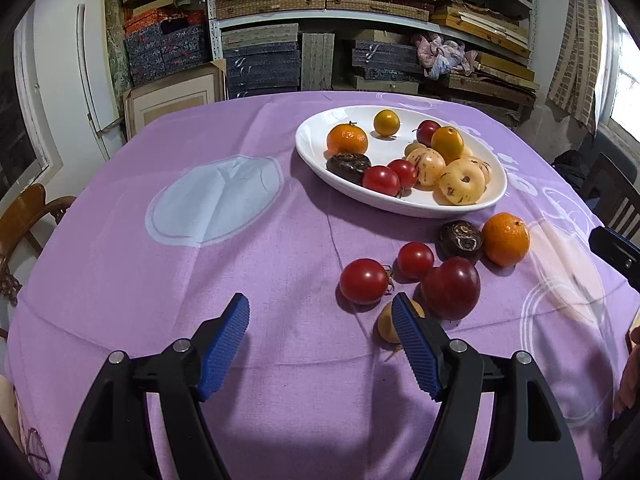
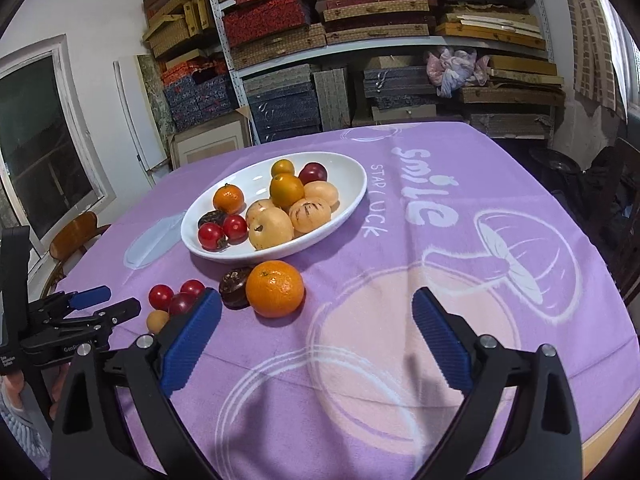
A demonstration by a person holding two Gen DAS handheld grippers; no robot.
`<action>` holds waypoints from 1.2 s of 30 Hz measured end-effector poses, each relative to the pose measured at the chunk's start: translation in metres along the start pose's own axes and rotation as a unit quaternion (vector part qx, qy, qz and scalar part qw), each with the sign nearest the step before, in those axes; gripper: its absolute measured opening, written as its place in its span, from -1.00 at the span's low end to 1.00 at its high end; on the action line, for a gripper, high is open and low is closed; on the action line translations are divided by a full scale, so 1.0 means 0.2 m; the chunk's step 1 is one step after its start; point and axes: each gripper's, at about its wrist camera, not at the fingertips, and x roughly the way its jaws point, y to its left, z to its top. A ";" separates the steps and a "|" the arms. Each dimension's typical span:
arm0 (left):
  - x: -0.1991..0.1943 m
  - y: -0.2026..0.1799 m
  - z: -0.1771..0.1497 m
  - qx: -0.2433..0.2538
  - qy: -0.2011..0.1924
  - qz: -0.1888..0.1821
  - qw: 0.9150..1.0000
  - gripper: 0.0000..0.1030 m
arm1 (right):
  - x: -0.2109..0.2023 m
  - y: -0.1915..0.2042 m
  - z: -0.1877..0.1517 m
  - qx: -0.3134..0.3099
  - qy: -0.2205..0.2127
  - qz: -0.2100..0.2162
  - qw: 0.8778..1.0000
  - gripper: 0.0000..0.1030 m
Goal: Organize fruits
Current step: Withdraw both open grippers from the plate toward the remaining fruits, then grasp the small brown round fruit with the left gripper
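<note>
While both claws gape empty — left claw (image 1: 320,312), right claw (image 2: 316,304) — small yellow fruit (image 1: 386,324) half-hidden behind pad.

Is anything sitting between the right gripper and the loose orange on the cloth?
Nothing visible. The right gripper is open and the orange lies just ahead, left of centre, with only bare tablecloth between. A dark brown fruit touches the orange's left side, not in the way.

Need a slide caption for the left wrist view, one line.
Open left claw hovers over a purple tablecloth near loose tomatoes and an orange; white plate holds more fruit.
</note>
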 end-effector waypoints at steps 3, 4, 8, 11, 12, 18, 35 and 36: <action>0.01 -0.05 -0.01 0.015 -0.003 -0.003 1.000 0.45 | 0.01 -0.05 0.01 0.017 0.005 0.005 1.000 0.83; 0.02 -0.06 -0.01 0.019 -0.003 -0.002 1.000 0.45 | 0.02 -0.06 0.01 0.020 0.005 0.004 1.000 0.83; 0.07 -0.10 -0.01 0.021 0.003 -0.013 1.000 0.47 | 0.03 -0.07 0.02 0.023 0.008 0.006 1.000 0.83; 0.08 -0.11 -0.01 0.023 0.005 -0.013 1.000 0.47 | 0.04 -0.05 0.02 0.019 0.012 0.005 1.000 0.83; 0.08 -0.11 -0.01 0.021 0.006 -0.015 1.000 0.48 | 0.04 -0.05 0.02 0.016 0.014 0.005 1.000 0.83; 0.11 -0.08 0.00 0.007 0.019 -0.017 1.000 0.72 | 0.06 -0.04 0.01 0.012 0.020 0.003 1.000 0.83; 0.19 -0.11 0.02 0.007 0.035 -0.086 0.996 0.35 | 0.09 -0.01 0.00 0.003 0.030 0.003 1.000 0.83; 0.19 -0.12 0.03 0.007 0.036 -0.089 0.995 0.32 | 0.09 0.00 0.00 0.003 0.031 0.002 1.000 0.83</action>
